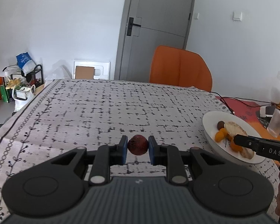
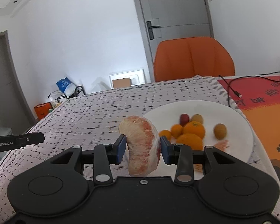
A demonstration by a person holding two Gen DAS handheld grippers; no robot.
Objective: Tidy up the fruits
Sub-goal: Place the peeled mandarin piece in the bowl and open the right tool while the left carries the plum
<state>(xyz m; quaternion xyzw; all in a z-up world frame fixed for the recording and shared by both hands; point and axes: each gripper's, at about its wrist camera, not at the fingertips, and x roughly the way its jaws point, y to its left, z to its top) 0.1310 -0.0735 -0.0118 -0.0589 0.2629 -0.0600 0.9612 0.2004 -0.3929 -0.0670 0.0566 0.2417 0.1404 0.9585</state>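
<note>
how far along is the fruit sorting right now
Partway, it seems. Done: nothing sorted out is visible on the tablecloth. In hand: the left claw grips a dark red fruit; the right claw grips a peeled pomelo segment. Left: oranges, small fruits and a red one lie mixed on the white plate.

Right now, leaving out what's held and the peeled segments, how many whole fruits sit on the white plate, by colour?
Orange fruits: 4
Yellow-green fruits: 2
Red fruit: 1
Total: 7
</note>
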